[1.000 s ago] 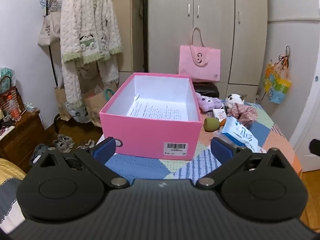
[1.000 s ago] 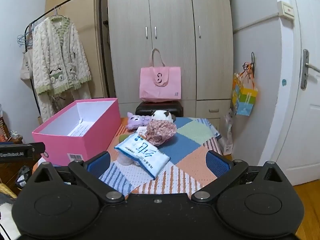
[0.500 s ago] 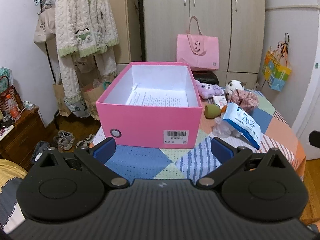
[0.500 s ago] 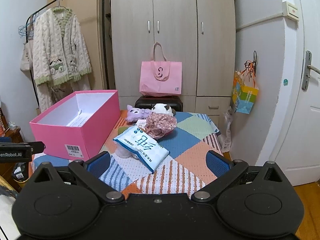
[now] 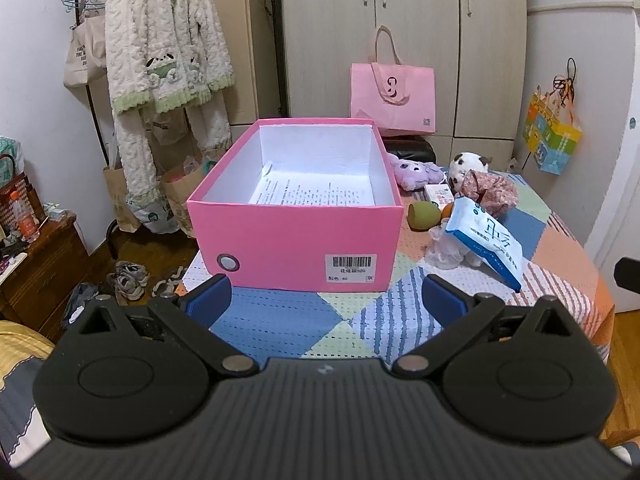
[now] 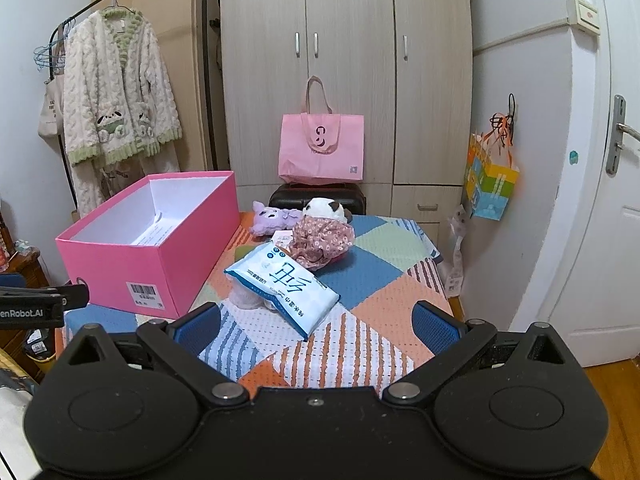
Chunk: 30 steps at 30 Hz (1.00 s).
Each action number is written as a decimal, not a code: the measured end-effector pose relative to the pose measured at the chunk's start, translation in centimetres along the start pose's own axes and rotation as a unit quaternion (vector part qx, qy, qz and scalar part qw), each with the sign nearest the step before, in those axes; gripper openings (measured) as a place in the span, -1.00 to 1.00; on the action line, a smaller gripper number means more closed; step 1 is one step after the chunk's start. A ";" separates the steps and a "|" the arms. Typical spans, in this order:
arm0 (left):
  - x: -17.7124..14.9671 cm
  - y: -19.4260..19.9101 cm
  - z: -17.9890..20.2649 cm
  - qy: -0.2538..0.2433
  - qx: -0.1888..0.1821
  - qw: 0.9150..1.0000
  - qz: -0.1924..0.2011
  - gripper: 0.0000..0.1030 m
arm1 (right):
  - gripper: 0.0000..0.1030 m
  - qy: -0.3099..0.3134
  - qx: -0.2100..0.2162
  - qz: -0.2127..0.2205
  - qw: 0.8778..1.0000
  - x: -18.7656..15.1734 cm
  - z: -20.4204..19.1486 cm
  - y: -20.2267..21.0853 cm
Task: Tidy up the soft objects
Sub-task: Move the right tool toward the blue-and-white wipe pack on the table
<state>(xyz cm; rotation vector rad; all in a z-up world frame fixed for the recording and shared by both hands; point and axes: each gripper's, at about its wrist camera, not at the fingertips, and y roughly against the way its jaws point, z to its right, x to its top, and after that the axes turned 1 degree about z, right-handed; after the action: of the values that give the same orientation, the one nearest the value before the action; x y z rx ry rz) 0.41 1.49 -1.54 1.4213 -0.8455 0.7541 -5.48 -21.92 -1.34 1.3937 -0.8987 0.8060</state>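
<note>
- Two grippers are hovering at the near edge of the table (image 5: pixel 280 332), both with jaws spread wide and nothing between them: the left gripper (image 5: pixel 324 300) is facing the box (image 5: pixel 294 240), the right gripper (image 6: pixel 316 324) is facing the pile of soft things.
- Nearest the right gripper, a blue-and-white pack (image 6: pixel 282 280) is lying tilted, propped on a small white frilly thing (image 6: pixel 246 298) under its left end. It looks like the first pick: taking it across its narrow width, near the middle, should keep it from sagging or sliding out.
- Squeezing gently is probably wise, since the pack looks soft and slippery; lifting straight up should avoid dragging the frilly thing along.
- Just beyond the pack, a floral cloth (image 6: pixel 322 240) is bunched up, touching the pack's far end, so a low approach from the near side should keep the fingers clear of it.
- To the left, the box is standing open, with only a printed sheet (image 5: pixel 316 194) on its floor, so there is plenty of room; carrying things over its right wall and releasing low should stop them bouncing out.
- Between box and pack, a green round thing (image 5: pixel 422 214) is resting on the table.
- Farthest back, a purple plush (image 6: pixel 272 218) and a white plush (image 6: pixel 322 208) are waiting behind the cloth; they seem best left until the nearer things are gone.
</note>
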 end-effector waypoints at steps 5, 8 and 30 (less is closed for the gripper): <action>-0.2 0.0 0.1 -0.003 -0.005 1.000 0.000 1.00 | 1.00 -0.001 0.000 -0.003 1.000 0.0 0.0 -0.2; -0.2 0.1 0.0 -0.004 -0.007 1.000 0.001 1.00 | 1.00 0.000 0.000 -0.004 1.000 0.0 -0.1 -0.3; 0.0 -0.5 0.3 -0.004 -0.018 1.000 -0.005 1.00 | 1.00 -0.002 0.010 -0.012 1.000 -0.1 0.1 -1.2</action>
<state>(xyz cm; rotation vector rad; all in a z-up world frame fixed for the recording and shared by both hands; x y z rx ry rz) 0.77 1.20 -1.82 1.3969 -0.8546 0.7223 -4.45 -22.10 -1.94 1.4220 -0.8770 0.7960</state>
